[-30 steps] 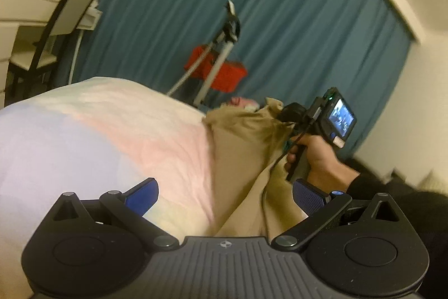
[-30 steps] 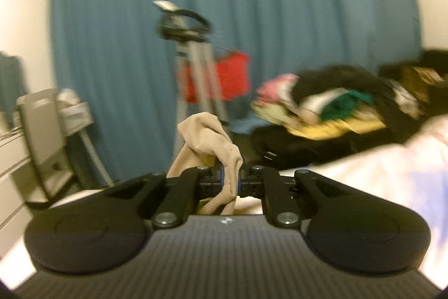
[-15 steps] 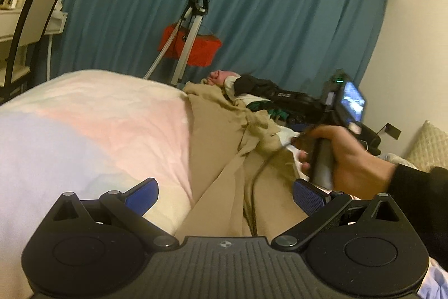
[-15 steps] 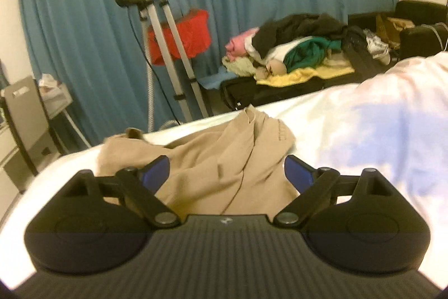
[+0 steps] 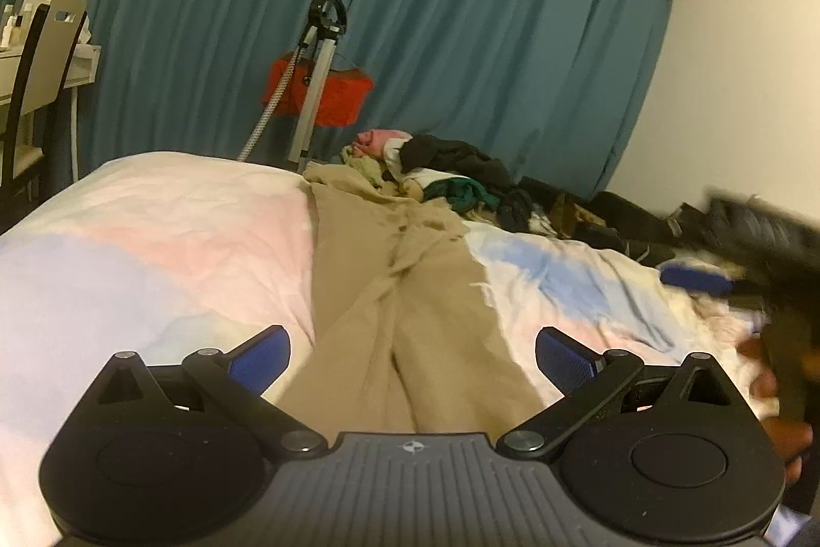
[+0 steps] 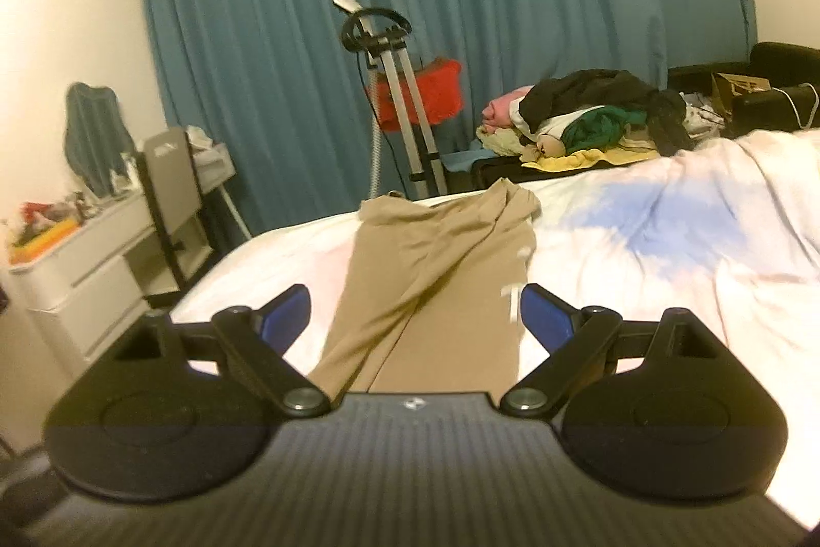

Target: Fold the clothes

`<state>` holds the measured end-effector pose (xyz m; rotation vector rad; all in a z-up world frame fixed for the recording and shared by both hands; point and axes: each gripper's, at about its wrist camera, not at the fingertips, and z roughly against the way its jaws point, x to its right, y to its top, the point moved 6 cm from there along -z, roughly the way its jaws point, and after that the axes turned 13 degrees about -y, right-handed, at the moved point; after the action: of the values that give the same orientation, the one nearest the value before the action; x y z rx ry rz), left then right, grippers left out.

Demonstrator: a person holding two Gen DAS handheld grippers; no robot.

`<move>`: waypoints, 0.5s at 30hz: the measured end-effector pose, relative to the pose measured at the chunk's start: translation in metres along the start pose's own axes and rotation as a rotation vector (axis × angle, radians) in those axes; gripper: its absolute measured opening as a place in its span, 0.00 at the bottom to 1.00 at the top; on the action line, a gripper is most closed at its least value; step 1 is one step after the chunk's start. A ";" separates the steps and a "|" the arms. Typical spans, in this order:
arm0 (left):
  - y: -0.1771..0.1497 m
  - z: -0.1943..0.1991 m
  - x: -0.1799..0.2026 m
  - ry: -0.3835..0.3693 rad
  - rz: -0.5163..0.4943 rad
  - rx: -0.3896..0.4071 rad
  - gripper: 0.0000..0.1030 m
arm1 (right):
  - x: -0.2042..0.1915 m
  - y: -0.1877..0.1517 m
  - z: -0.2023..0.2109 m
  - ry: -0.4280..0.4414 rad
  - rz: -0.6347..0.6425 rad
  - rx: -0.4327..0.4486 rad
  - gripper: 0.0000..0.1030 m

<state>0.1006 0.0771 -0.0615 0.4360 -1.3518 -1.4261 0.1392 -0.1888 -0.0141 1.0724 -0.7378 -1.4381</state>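
— Where are the beige trousers (image 6: 435, 270)?

— Flat along the bed (image 6: 666, 229), legs toward both cameras.

— The grippers?

— Left gripper (image 5: 412, 357) and right gripper (image 6: 415, 316) both gape wide, empty, angled slightly down (only the left view shows the right hand (image 5: 779, 398), blurred).

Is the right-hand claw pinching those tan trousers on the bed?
Apart. In the right wrist view the right gripper stands wide open, and the tan trousers lie flat on the bed between its blue pads, untouched.

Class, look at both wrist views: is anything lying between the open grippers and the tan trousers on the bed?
Nothing visible does. The tan trousers lie flat on the bed, directly ahead of the right gripper and left gripper.
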 end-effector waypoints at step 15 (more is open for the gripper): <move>-0.027 0.030 -0.075 0.247 0.423 -0.112 0.96 | 0.054 -0.050 0.011 -0.064 -0.158 -0.131 0.87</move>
<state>0.0915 0.1497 -0.1056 0.2249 -1.0804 -1.0535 0.1114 -0.2349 -0.0656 1.0054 -0.6054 -1.6392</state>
